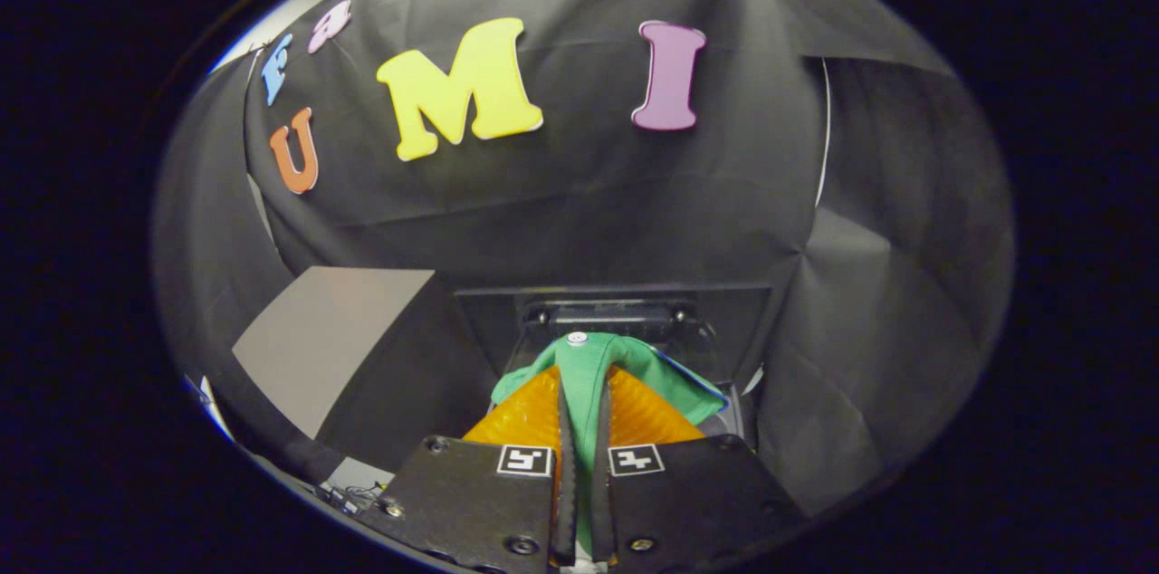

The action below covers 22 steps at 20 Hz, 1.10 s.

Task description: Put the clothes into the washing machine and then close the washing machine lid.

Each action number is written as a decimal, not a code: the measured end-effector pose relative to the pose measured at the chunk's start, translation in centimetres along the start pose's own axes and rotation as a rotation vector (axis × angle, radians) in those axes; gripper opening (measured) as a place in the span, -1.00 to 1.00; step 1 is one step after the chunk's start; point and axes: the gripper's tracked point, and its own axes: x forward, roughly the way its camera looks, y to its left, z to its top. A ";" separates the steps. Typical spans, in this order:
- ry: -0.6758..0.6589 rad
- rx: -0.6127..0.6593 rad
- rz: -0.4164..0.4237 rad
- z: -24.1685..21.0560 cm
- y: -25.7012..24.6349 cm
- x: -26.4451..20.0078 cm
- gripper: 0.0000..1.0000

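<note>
A green piece of clothing (605,368) with a small white button at its top is pinched between my two fingers and drapes over their tips to both sides. My gripper (579,411) is shut on it and holds it up in the air. Just beyond the cloth stands the washing machine (607,313), a dark box with its transparent lid raised behind the cloth; the hinge bar shows at the lid's top. The drum opening is hidden behind the cloth and my fingers.
A grey flat panel (330,343) lies to the left of the machine. A small tangle of cables (349,497) sits low at the left, beside the gripper body. Black cloth walls close in behind and at both sides.
</note>
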 end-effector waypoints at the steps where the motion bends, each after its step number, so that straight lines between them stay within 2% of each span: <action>1: 0.021 -0.002 0.006 -1.0 0.1 1.1 -0.80; 6: 0.112 0.026 0.025 -5.5 0.3 4.8 -0.80; 11: 0.174 0.070 0.010 -8.5 -0.6 7.4 -0.80; 22: 0.385 0.155 -0.117 -18.6 -4.0 12.6 -0.80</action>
